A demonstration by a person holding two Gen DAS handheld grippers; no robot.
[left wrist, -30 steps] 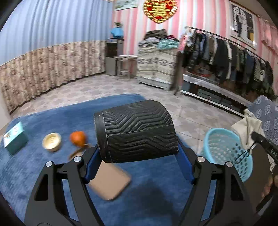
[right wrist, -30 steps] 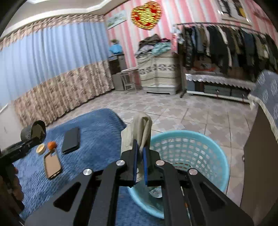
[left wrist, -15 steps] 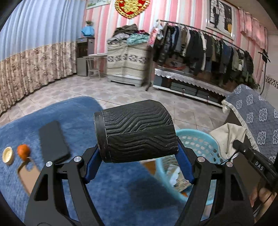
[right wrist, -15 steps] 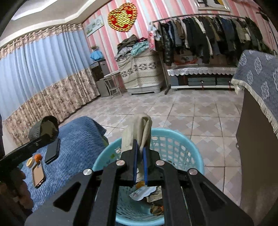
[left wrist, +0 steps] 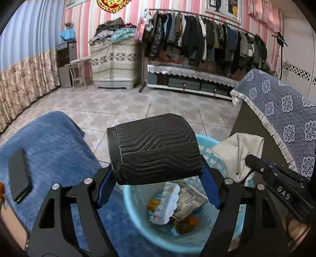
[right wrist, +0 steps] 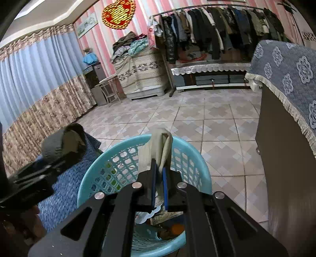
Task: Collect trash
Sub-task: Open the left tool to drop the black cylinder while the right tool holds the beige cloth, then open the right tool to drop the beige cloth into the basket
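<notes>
A black phone [left wrist: 19,176] lies flat on the blue rug [left wrist: 55,142].

Two grippers are in view: the left gripper [left wrist: 156,178] and the right gripper [right wrist: 159,174]. Each has two fingers. One black ribbed roll [left wrist: 156,156] sits between the left pair. One beige cloth [right wrist: 158,150] sits between the right pair. There is one light blue basket [right wrist: 122,152]. Inside it lie two orange fruits [left wrist: 154,202], one white scalloped paper [left wrist: 167,201] and one printed wrapper [left wrist: 189,201]. One blue blanket [left wrist: 55,142] carries one black phone [left wrist: 18,176]. One red heart ornament [right wrist: 118,13] hangs on the wall. One clothes rail [left wrist: 207,39] stands at the back.
</notes>
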